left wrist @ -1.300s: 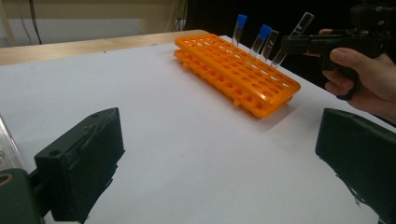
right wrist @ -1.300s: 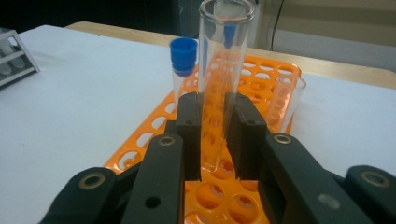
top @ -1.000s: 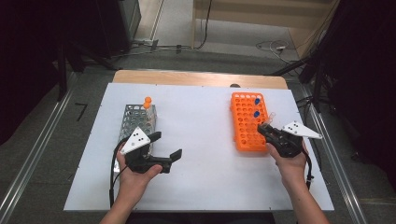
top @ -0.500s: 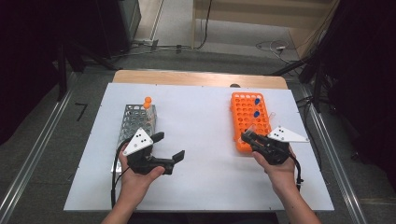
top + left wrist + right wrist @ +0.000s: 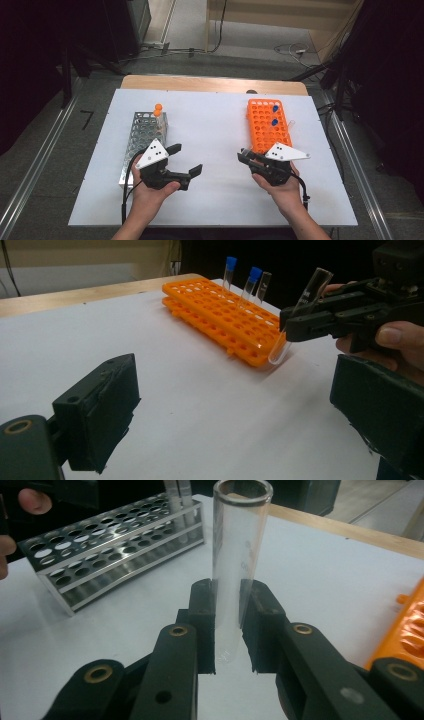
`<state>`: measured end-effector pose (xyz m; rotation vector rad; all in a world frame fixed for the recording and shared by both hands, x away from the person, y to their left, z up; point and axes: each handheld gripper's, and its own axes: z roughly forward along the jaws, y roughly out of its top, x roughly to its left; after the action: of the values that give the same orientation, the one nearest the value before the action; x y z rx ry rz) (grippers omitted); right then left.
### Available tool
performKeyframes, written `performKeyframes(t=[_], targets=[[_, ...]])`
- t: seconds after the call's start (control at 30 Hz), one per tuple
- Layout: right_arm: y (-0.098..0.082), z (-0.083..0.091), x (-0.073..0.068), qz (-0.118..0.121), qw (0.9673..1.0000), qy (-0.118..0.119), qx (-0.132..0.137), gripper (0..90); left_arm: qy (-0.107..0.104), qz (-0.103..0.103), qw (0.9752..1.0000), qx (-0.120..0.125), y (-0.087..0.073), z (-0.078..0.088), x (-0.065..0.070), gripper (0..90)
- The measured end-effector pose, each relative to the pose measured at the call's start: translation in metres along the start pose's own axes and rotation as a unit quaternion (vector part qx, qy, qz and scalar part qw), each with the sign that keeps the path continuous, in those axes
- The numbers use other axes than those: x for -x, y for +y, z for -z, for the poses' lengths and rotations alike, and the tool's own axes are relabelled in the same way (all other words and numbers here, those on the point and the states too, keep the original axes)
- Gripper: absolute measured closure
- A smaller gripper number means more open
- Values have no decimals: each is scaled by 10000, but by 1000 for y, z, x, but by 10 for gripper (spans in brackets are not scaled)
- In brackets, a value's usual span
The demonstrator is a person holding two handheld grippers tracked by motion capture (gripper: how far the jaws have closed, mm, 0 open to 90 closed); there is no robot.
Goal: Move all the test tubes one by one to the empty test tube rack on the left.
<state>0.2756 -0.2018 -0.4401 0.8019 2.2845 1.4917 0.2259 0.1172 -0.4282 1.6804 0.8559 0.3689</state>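
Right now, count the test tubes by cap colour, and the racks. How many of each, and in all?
Blue-capped tubes: 2
Orange-capped tubes: 2
Uncapped tubes: 2, one in the right tongs
Racks: 2
Total: 8

A clear, empty, uncapped glass test tube (image 5: 235,575), held between two black jaws, tilted above the white table beside the orange rack (image 5: 220,320).
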Motion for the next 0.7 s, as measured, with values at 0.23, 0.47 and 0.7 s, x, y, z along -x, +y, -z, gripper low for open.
performKeyframes(t=[0.23,0.47,0.7], targets=[[0,-8,-16,71,9996,263,-46,740,-168,-72,9998,-5,1,-3,7,108],[2,-15,-33,192,9985,500,-91,741,-330,-136,9994,28,1,-3,11,178],[3,-21,-47,258,9972,689,-156,741,-505,-191,9985,38,2,-5,16,251]])
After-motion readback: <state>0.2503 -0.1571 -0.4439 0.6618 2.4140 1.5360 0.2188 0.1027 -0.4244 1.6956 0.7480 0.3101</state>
